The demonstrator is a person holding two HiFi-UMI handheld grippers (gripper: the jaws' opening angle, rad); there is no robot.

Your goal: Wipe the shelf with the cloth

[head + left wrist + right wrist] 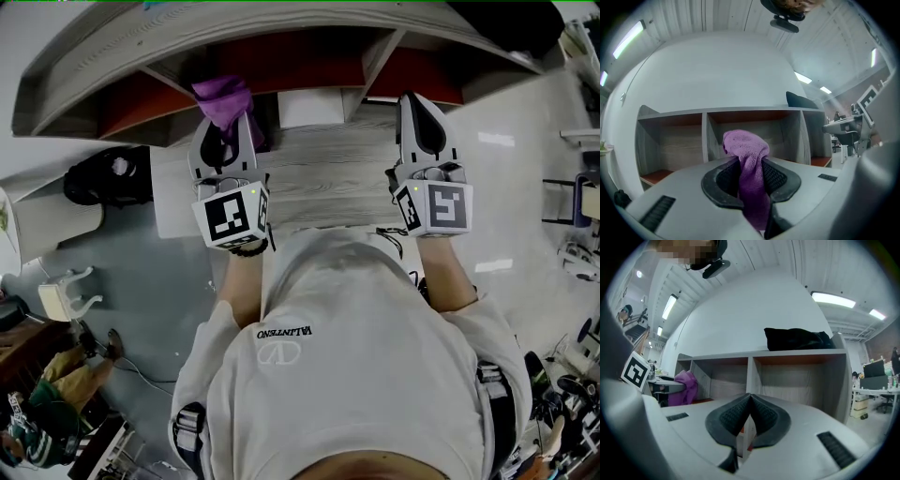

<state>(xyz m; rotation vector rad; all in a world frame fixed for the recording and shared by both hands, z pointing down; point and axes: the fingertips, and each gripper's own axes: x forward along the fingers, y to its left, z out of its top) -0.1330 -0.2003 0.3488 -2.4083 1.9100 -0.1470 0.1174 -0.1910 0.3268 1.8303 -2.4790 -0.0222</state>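
A purple cloth (225, 99) hangs bunched between the jaws of my left gripper (223, 133), which is shut on it just in front of the grey shelf (309, 56). In the left gripper view the cloth (745, 146) bulges above the left gripper (750, 161) and faces the shelf's divider (705, 136). My right gripper (419, 117) is held level beside it, before the shelf's right compartments. In its own view the right gripper (749, 397) has its jaws closed together with nothing between them. The cloth (685, 387) shows at the left there, and the shelf (749, 371) stands ahead.
A black bundle (797, 339) lies on top of the shelf at its right end. The compartments have reddish floors (141, 103). A black bag (103, 178) sits on the floor to the left, near a white stand (66, 292). Desks and chairs (577, 202) stand at the right.
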